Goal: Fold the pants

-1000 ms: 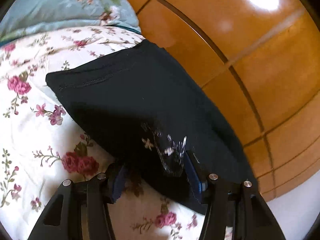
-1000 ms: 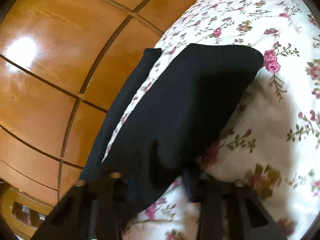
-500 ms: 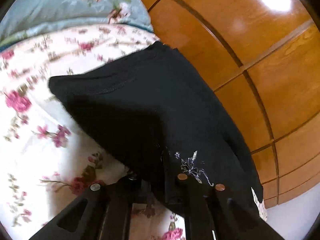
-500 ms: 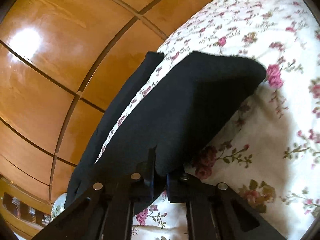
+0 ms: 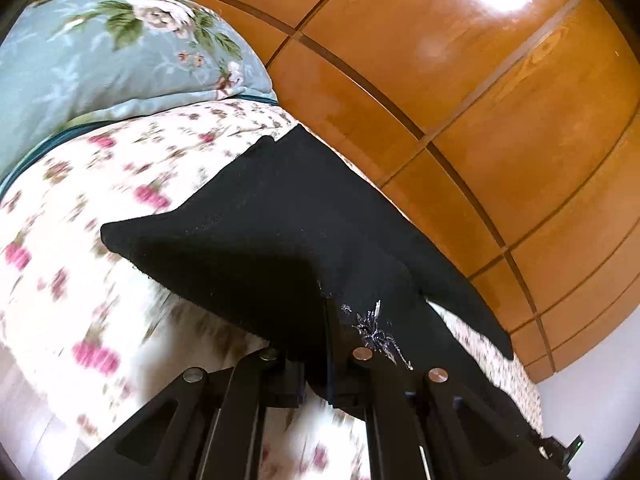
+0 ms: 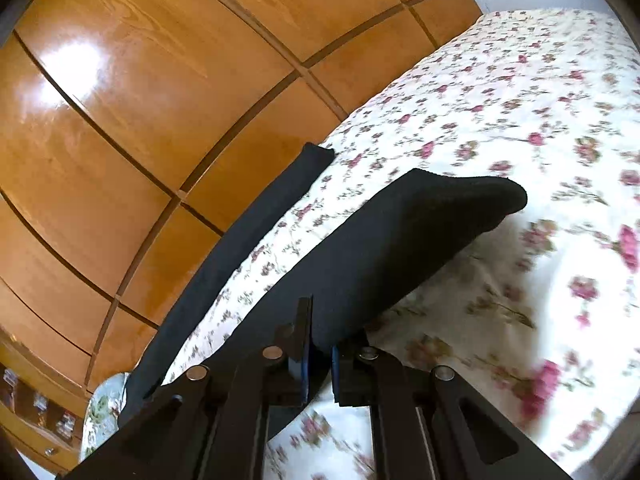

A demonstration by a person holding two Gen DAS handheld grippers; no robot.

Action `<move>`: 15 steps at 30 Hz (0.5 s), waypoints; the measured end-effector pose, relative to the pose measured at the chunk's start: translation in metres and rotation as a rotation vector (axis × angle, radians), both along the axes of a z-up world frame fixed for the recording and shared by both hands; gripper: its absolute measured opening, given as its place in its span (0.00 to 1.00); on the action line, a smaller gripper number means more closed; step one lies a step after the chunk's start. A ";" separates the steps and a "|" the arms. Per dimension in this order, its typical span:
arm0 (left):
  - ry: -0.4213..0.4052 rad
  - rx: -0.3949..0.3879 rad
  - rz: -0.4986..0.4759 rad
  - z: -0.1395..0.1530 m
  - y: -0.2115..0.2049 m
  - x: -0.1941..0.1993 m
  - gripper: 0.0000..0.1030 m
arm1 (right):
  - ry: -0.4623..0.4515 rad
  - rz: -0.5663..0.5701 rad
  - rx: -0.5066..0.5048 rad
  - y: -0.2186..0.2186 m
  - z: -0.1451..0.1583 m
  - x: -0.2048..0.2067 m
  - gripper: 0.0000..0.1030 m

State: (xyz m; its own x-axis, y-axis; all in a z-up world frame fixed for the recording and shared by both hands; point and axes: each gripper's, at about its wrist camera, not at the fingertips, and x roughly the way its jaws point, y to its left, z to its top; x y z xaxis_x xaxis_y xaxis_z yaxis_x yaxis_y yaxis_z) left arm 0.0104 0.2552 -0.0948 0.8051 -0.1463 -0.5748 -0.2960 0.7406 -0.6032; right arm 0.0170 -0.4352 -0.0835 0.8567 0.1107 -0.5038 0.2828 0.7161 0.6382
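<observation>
The black pants (image 5: 288, 240) lie on a floral bedsheet (image 5: 68, 240), with a small white embroidered motif (image 5: 374, 328) near my left gripper. My left gripper (image 5: 320, 376) is shut on the near edge of the pants and holds it raised off the bed. In the right wrist view the pants (image 6: 384, 248) rise as a lifted flap, and another strip of them (image 6: 240, 248) runs along the bed's far edge. My right gripper (image 6: 320, 376) is shut on the pants' near edge.
A wooden panelled wardrobe (image 5: 460, 80) stands right behind the bed; it also shows in the right wrist view (image 6: 140, 100). A blue-green floral pillow (image 5: 100, 52) lies at the bed's head. The floral bedsheet (image 6: 520, 120) stretches to the right.
Both grippers closed on the near edge of the pants and lifted it; the fabric now hangs raised off the sheet and both views have risen.
</observation>
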 end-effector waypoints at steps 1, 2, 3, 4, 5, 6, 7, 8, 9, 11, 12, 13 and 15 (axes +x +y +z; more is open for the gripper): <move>-0.001 0.006 -0.001 0.000 -0.004 -0.011 0.06 | 0.002 -0.004 0.005 -0.002 -0.001 -0.008 0.08; -0.003 0.009 0.001 0.000 -0.006 -0.021 0.06 | 0.003 -0.007 0.009 -0.003 -0.002 -0.013 0.08; -0.006 0.008 0.006 -0.001 -0.008 -0.031 0.06 | 0.003 -0.012 0.014 -0.005 -0.003 -0.020 0.08; -0.011 0.003 0.015 -0.002 -0.010 -0.043 0.06 | 0.004 -0.015 0.017 -0.007 -0.005 -0.028 0.08; -0.012 0.001 0.021 -0.004 -0.011 -0.051 0.06 | 0.006 -0.016 0.016 -0.008 -0.006 -0.034 0.08; -0.008 0.005 0.027 -0.006 -0.013 -0.059 0.06 | 0.016 -0.015 0.012 -0.008 -0.009 -0.039 0.08; 0.001 0.014 0.025 -0.011 -0.015 -0.065 0.06 | 0.027 -0.014 0.005 -0.009 -0.013 -0.043 0.08; 0.008 0.022 0.016 -0.015 -0.016 -0.064 0.06 | 0.042 -0.010 -0.002 -0.010 -0.018 -0.046 0.08; 0.015 0.033 0.011 -0.018 -0.017 -0.064 0.07 | 0.060 -0.002 0.006 -0.011 -0.025 -0.046 0.08; 0.033 0.065 0.022 -0.026 -0.018 -0.059 0.15 | 0.082 0.004 0.027 -0.013 -0.034 -0.045 0.09; 0.041 0.075 0.028 -0.028 -0.017 -0.056 0.27 | 0.087 0.007 0.032 -0.015 -0.037 -0.044 0.11; 0.046 0.079 0.039 -0.030 -0.016 -0.055 0.31 | 0.084 0.010 0.040 -0.016 -0.038 -0.043 0.12; 0.036 0.057 0.066 -0.032 -0.006 -0.053 0.37 | 0.077 -0.003 0.065 -0.022 -0.039 -0.043 0.21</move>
State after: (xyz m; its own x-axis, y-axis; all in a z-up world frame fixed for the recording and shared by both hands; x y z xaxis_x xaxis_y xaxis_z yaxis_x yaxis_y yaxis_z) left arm -0.0422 0.2492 -0.1265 0.7906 -0.0601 -0.6093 -0.3660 0.7514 -0.5490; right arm -0.0255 -0.4567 -0.1224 0.8159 0.1432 -0.5602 0.3348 0.6729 0.6596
